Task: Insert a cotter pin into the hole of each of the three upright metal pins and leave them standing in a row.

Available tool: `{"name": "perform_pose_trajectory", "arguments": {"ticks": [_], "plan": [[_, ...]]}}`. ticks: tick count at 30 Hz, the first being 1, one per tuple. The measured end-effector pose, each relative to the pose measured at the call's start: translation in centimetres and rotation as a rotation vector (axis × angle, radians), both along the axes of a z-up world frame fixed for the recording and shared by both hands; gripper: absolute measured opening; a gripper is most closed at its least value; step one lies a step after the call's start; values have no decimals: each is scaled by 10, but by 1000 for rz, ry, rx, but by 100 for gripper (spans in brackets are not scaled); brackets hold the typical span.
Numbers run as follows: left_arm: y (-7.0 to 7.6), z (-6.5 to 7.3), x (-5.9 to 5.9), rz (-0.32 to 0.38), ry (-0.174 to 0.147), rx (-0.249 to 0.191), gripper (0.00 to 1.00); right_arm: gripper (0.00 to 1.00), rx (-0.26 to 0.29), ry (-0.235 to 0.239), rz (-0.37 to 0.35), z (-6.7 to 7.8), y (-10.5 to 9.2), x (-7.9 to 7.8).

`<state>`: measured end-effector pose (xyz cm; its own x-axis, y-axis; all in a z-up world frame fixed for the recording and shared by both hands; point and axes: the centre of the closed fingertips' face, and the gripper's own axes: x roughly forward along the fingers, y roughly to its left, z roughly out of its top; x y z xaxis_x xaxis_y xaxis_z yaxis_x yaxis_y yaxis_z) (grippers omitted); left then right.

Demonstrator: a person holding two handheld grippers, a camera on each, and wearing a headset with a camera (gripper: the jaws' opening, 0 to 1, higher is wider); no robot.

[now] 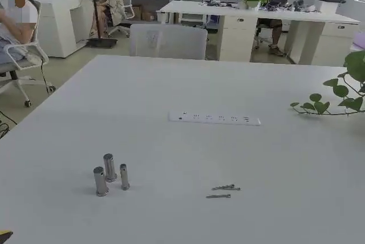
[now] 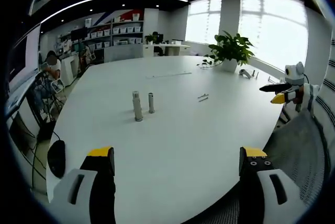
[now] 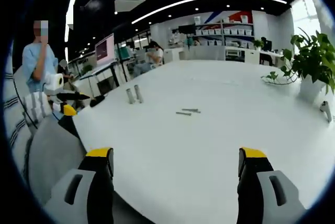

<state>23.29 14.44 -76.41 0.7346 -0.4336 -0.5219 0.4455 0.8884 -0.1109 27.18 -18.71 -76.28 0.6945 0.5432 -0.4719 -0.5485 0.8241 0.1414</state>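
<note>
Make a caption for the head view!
Three upright metal pins cluster on a white table, loose cotter pins nearby.

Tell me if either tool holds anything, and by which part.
Nothing is held. The left tool and right tool are open and empty; the three upright silver metal pins and thin cotter pins sit on the white table.

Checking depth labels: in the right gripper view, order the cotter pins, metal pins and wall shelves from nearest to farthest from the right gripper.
From the right gripper:
1. Cotter pins, lying straight ahead.
2. Metal pins, standing farther back, to the left.
3. Wall shelves, across the room, upper right of the view.
</note>
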Motion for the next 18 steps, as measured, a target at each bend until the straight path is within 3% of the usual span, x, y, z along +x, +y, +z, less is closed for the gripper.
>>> {"name": "perform_pose_trajectory", "arguments": {"ticks": [18], "plan": [[-2,-3,-1,-21,15,7,99,100,-11,10,4,-1,-1,-3]]}}
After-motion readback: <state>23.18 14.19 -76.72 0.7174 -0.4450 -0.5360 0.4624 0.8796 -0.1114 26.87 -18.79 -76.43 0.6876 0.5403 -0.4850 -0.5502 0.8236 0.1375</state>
